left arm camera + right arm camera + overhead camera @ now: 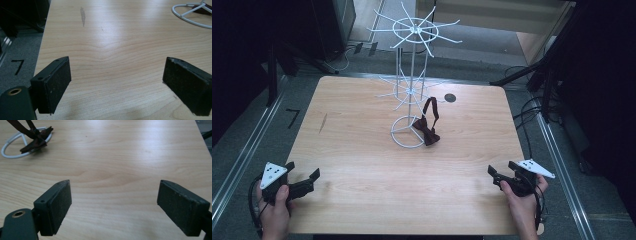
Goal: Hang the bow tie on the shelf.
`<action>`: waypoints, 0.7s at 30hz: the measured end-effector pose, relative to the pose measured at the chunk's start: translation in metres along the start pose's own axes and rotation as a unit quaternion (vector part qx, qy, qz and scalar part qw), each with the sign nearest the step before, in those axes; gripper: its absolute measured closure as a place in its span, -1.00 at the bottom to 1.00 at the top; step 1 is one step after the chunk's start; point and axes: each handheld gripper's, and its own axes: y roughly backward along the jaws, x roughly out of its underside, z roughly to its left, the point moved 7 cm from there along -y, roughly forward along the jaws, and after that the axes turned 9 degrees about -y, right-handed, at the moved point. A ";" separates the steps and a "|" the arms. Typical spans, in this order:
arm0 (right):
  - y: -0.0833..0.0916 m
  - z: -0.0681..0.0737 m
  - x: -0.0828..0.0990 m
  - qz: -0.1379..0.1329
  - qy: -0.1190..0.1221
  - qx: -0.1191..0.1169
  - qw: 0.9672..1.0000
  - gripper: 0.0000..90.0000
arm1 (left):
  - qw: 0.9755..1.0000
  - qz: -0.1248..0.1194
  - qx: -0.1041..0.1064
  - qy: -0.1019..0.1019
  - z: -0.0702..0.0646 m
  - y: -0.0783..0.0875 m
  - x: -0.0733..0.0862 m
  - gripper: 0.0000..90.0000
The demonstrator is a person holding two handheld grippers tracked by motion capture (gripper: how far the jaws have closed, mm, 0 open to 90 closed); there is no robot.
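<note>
Two grippers are in my hands, both low at the near edge of the wooden table (362, 200). My left gripper (304, 181) sits at about 8 o'clock on the tabletop, my right gripper (495, 176) at about 4 o'clock, well apart from each other. Both are released: in the left gripper view my left gripper (116, 85) has its jaws spread wide with bare wood between them, and in the right gripper view my right gripper (113, 206) stands the same way, nothing between the jaws.

The dark bow tie (427, 132) lies just past the middle of the table, at roughly 1 o'clock from my left gripper and 11 o'clock from my right one, well apart from both. Its knot rests on the wood against the ring base of the white wire stand (411, 75), and its strap (432, 107) rises in a loop towards the stand's lower spokes; I cannot tell whether it hangs from one. In the right gripper view the bow tie (37, 140) shows at 11 o'clock, lying across the white ring (10, 151). In the left gripper view the ring (190, 18) curves at 1 o'clock.

A small dark round spot (450, 98) sits on the table at 2 o'clock from the stand's base.
</note>
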 end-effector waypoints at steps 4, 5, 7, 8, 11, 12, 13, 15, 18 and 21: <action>0.007 -0.012 0.006 -0.002 -0.002 0.011 1.000 -0.71 | 1.000 0.000 0.000 0.000 0.000 0.000 0.000 -0.80; 0.009 -0.014 0.008 -0.001 -0.002 0.015 1.000 -0.71 | 1.000 0.000 0.000 0.000 0.000 0.000 0.000 -0.80; 0.012 -0.019 0.011 -0.002 -0.001 0.022 1.000 -0.71 | 1.000 0.000 0.000 0.000 0.000 0.000 0.000 -0.80; 0.015 -0.022 0.013 -0.001 -0.005 0.024 1.000 -0.71 | 1.000 0.000 0.000 0.000 0.000 0.000 0.000 -0.80; 0.022 -0.031 0.018 -0.004 -0.009 0.032 0.999 -0.71 | 1.000 -0.001 -0.001 0.001 0.000 0.000 0.000 -0.80; 0.024 -0.034 0.019 -0.005 -0.011 0.035 0.999 -0.71 | 1.000 -0.001 -0.002 0.001 0.000 0.000 0.000 -0.80; 0.026 -0.037 0.020 -0.006 -0.014 0.037 0.999 -0.71 | 1.000 -0.002 -0.002 0.002 0.001 0.001 0.000 -0.80; 0.033 -0.043 0.021 -0.009 -0.021 0.042 0.999 -0.71 | 1.000 -0.002 -0.002 0.002 0.001 0.001 0.000 -0.80; 0.041 -0.053 0.026 -0.013 -0.028 0.046 0.998 -0.71 | 1.000 -0.002 -0.003 0.002 0.000 0.000 0.000 -0.80; 0.048 -0.059 0.031 -0.014 -0.042 0.045 0.998 -0.71 | 1.000 -0.002 -0.003 0.001 0.001 0.001 0.000 -0.80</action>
